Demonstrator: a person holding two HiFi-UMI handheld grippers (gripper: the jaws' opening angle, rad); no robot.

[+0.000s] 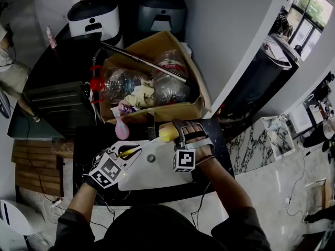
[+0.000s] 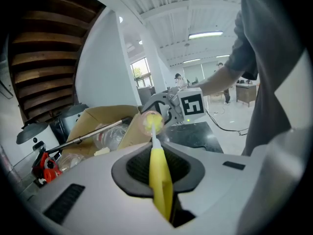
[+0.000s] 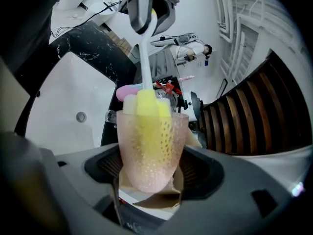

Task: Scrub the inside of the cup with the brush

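Holding the cup aloft over the white sink, the right gripper has its jaws spread wide and pressed on the cup's lower wall. The base sits back toward the gripper body and the mouth faces the left gripper. Cup is translucent pink with a dimpled wall; judged thin plastic, light, likely to flex if squeezed hard and slick when wet. The present hold low on the body looks right, since it leaves the rim free. The brush has its yellow sponge head seated inside the cup, filling most of the bore, with a pale stem running out of the mouth. The left gripper's jaws are nearly closed on the yellow handle. Handle judged stiff, head soft and compressible, so strokes along the cup's axis should meet little resistance; side loads could lever the cup out of the pads. Nearby edges: a cardboard box of bottles stands just beyond the cup, and a pink object sits near the sink's far rim by the brush stem. Black counter rings the basin. The open room lies above the basin, between the two grippers and back toward the person.
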